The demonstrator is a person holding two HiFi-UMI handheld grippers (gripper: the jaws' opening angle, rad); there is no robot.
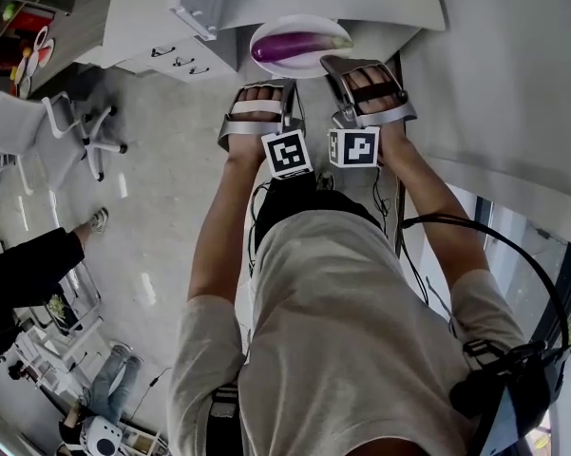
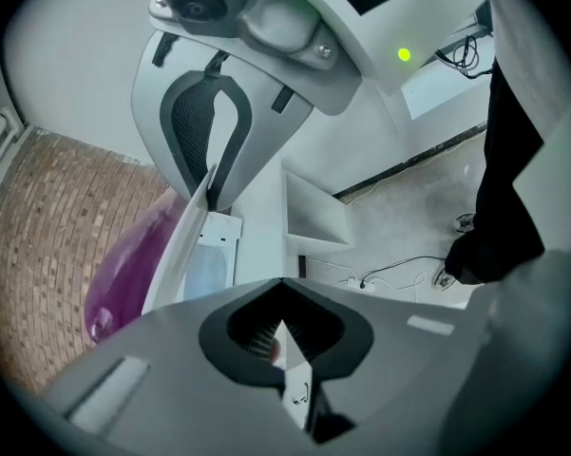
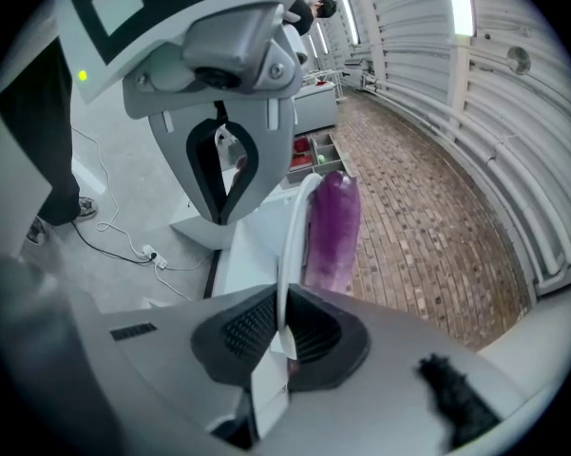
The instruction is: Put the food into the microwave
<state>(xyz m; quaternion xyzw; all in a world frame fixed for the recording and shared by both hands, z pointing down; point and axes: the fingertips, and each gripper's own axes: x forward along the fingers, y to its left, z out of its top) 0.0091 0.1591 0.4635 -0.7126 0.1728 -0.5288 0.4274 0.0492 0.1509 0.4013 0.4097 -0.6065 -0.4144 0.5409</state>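
Left gripper (image 1: 263,88) and right gripper (image 1: 353,67) each clamped on rim of white plate (image 1: 295,24); purple eggplant (image 1: 299,46) lies on plate

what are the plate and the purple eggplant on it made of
The plate: white, smooth and evenly coloured, with a thin rim. It looks like glazed ceramic or hard plastic, and the look does not settle which.
The eggplant: glossy deep purple skin with a bright highlight and a greenish stem end. It could be a real vegetable or a plastic model; I cannot tell which.
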